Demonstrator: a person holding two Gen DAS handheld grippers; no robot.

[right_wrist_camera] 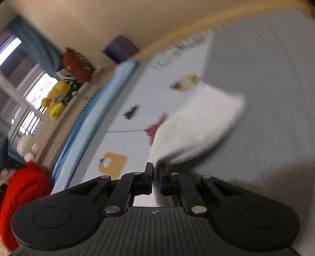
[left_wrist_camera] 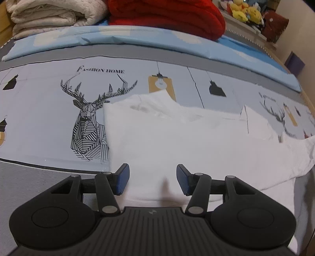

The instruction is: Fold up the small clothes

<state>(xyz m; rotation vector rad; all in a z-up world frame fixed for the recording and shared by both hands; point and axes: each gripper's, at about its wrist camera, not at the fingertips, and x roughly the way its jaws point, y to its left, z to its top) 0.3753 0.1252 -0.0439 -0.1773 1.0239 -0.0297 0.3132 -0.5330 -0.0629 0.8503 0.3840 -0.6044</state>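
A white garment (left_wrist_camera: pixel 177 137) lies spread on the printed bed sheet (left_wrist_camera: pixel 49 110), partly folded, with a sleeve reaching to the right. My left gripper (left_wrist_camera: pixel 153 180) is open and empty, just above the garment's near edge. In the blurred right wrist view, my right gripper (right_wrist_camera: pixel 156 169) is shut on an edge of the white garment (right_wrist_camera: pixel 196 126), which hangs out ahead of the fingers above the grey bedding (right_wrist_camera: pixel 265 98).
A red blanket (left_wrist_camera: pixel 167 17) and a folded cream quilt (left_wrist_camera: pixel 49 15) lie at the back of the bed on a blue cover (left_wrist_camera: pixel 118 37). Yellow plush toys (left_wrist_camera: pixel 246 11) sit on a shelf at the far right. A window (right_wrist_camera: pixel 19 88) shows in the right wrist view.
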